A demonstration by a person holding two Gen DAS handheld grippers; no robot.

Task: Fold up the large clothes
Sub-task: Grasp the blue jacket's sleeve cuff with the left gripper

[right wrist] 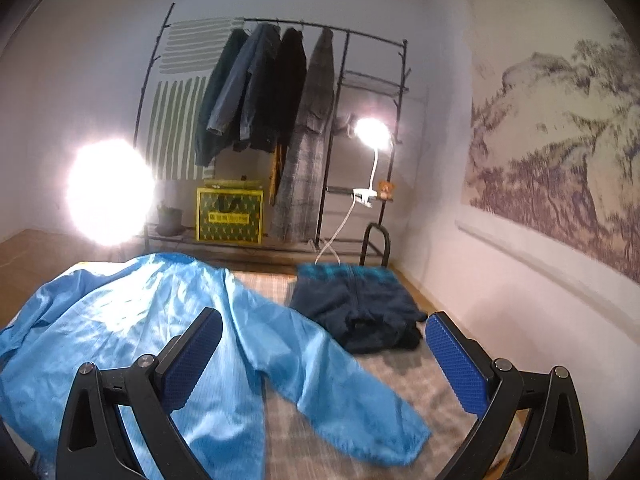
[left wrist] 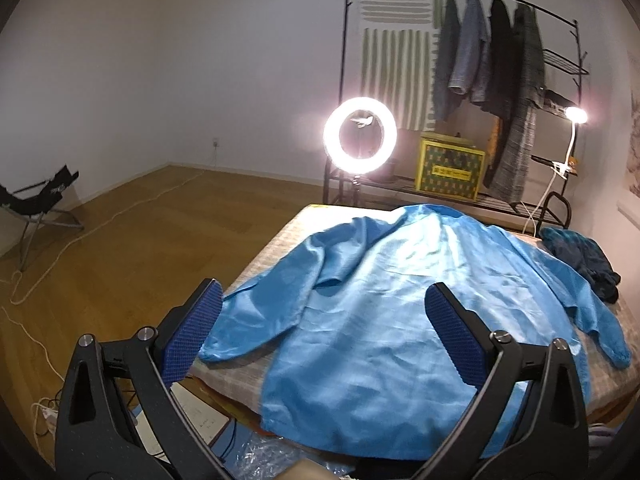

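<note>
I am holding the left hand-held gripper [left wrist: 322, 320] with its jaws spread wide and gripping nothing, its blue pads [left wrist: 192, 336] hanging above the near end of the bed [left wrist: 256, 260]. The light blue jacket [left wrist: 400, 300] is lying spread flat on the checked bed cover, and its body is sitting right between and beyond this gripper's two fingers, with its near hem drooping over the bed's front edge. One sleeve is angling out toward the left finger and ending just beside it, while the other sleeve is stretching away to the right. I am keeping the right hand-held gripper [right wrist: 324, 354] just as wide and just as empty above the bed's right side, where that right sleeve is running diagonally between its fingers; I cannot tell whether either pad is touching the fabric. Just past the sleeve, a folded dark blue garment [right wrist: 360, 312] is resting on the bed near the far right corner, close to the jacket's shoulder; from these views I cannot tell whether they touch. Beyond the bed, a ring light [left wrist: 360, 133] is glowing to the left, a yellow patterned box [left wrist: 450, 172] is sitting on the low shelf of a black clothes rack [left wrist: 345, 80], several dark coats [right wrist: 276, 92] are hanging from its rail, and a clip lamp [right wrist: 372, 132] is shining at its right end.
</note>
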